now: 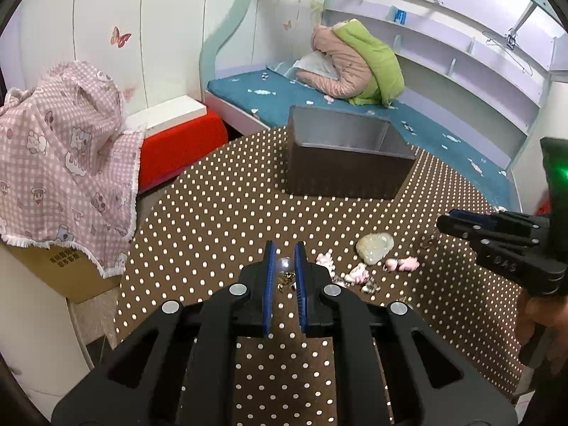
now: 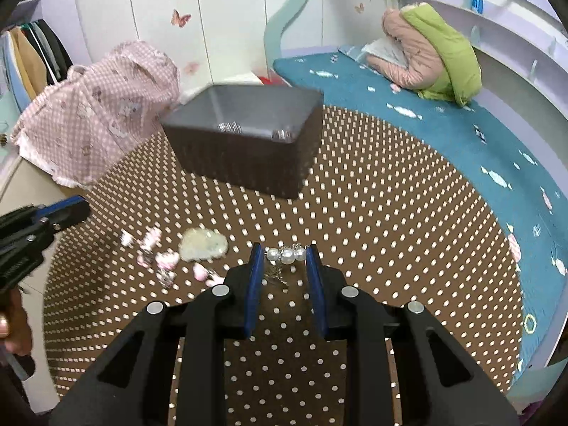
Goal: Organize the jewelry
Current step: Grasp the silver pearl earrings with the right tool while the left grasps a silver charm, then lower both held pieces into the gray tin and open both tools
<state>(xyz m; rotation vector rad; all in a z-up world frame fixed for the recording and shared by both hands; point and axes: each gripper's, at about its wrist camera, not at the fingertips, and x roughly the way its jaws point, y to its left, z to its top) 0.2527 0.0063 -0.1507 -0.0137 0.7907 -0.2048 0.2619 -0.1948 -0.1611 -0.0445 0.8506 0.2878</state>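
A dark open box (image 1: 346, 152) stands at the back of the polka-dot table (image 1: 220, 213); it also shows in the right wrist view (image 2: 248, 142). My left gripper (image 1: 285, 261) is shut on a pearl earring (image 1: 285, 266) with a gold clasp. My right gripper (image 2: 284, 259) is open around a pearl piece (image 2: 287, 255) with a silver pin, lying on the table. A pale jade pendant (image 1: 374, 246) and pink bead pieces (image 1: 358, 271) lie between the two grippers. The right gripper also shows in the left wrist view (image 1: 458, 222).
A pink checked cloth (image 1: 60, 163) covers a cardboard box at the left. A red stool (image 1: 181, 145) stands behind the table. A blue bed (image 2: 443, 117) with a pink and green jacket (image 1: 358, 64) lies behind.
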